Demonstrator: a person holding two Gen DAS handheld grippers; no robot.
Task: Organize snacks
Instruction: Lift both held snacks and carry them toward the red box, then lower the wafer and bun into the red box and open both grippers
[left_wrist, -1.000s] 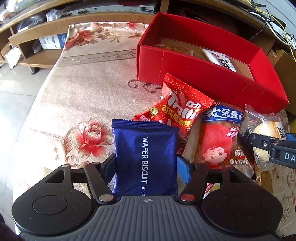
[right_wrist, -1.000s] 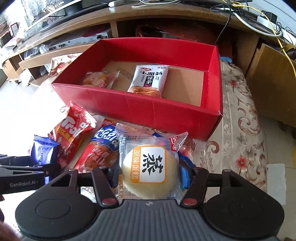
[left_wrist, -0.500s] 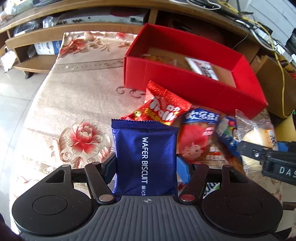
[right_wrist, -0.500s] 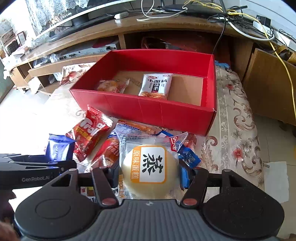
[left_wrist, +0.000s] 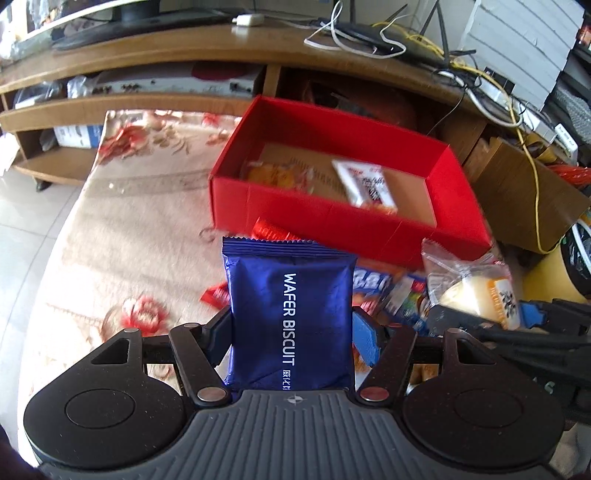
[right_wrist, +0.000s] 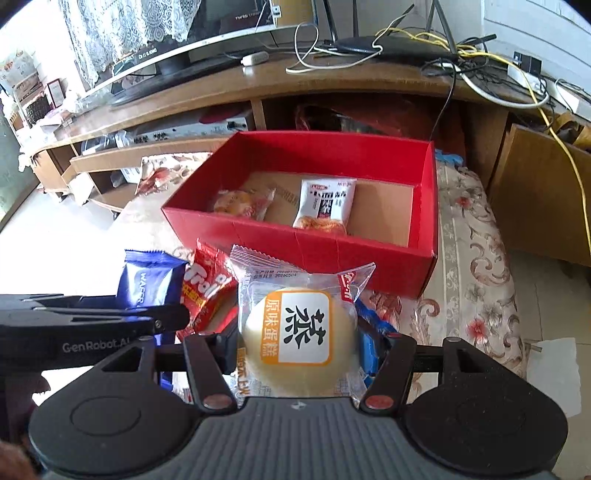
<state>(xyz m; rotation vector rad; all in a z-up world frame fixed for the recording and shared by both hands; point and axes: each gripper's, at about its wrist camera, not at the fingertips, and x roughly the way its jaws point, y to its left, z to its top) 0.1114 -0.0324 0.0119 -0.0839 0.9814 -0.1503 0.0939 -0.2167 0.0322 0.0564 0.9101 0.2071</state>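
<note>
My left gripper (left_wrist: 291, 332) is shut on a blue wafer biscuit pack (left_wrist: 290, 317), held upright above the table. My right gripper (right_wrist: 299, 343) is shut on a clear-wrapped yellow cake (right_wrist: 299, 332) with a white and orange label. Ahead of both stands an open red box (left_wrist: 332, 218) (right_wrist: 295, 240) holding an orange pastry pack (right_wrist: 242, 201) and a white noodle-snack pack (right_wrist: 325, 206). A red snack bag (right_wrist: 207, 291) and other packs lie in front of the box. The right gripper with the cake (left_wrist: 480, 295) shows at the right of the left wrist view.
The table wears a beige floral cloth (left_wrist: 140, 221). Behind it runs a wooden TV cabinet (right_wrist: 332, 85) with cables, a router and shelves. A cardboard box (left_wrist: 524, 192) stands to the right of the table. Tiled floor (left_wrist: 22, 229) lies to the left.
Both grippers have risen with their snacks and tilted up. The red box now sits lower and farther off in both views, and more of the cabinet shows.
</note>
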